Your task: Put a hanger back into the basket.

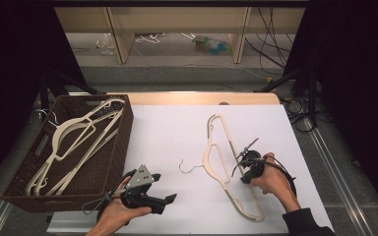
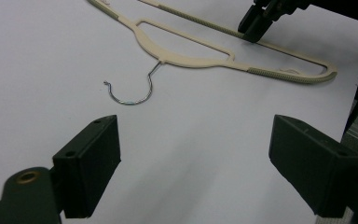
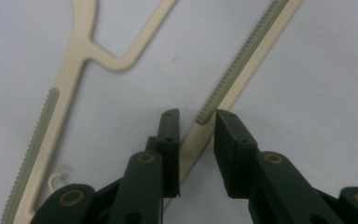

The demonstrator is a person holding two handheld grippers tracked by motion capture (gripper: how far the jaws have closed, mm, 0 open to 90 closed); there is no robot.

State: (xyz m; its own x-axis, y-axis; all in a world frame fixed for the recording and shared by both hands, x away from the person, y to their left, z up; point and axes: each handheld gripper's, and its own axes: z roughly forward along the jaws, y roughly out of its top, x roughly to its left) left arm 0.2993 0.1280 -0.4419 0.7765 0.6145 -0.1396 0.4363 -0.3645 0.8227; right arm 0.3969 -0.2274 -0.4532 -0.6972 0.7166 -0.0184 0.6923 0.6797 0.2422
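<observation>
1. One table [image 1: 177, 128], white-topped, fills my high view.
2. One brown basket [image 1: 113, 162] stands at its left edge; I count at least two cream hangers [image 1: 74, 132] stacked inside, though the tangle hides the exact number.
3. One more hanger [image 1: 216, 162] lies flat on the table, right of centre, well apart from the basket, its wire hook [image 1: 189, 167] pointing toward my left gripper [image 1: 170, 198].
4. Two grippers, one in each hand. My right gripper [image 1: 243, 169] is down on the hanger's long bar: in the right gripper view the jaws stand close either side of the bar [image 3: 200, 135], narrow gaps showing, not clearly pinching it.
5. My left gripper hovers near the table's front edge, jaws wide apart, nothing between them; the hook [image 2: 133, 91] lies ahead of it.
</observation>
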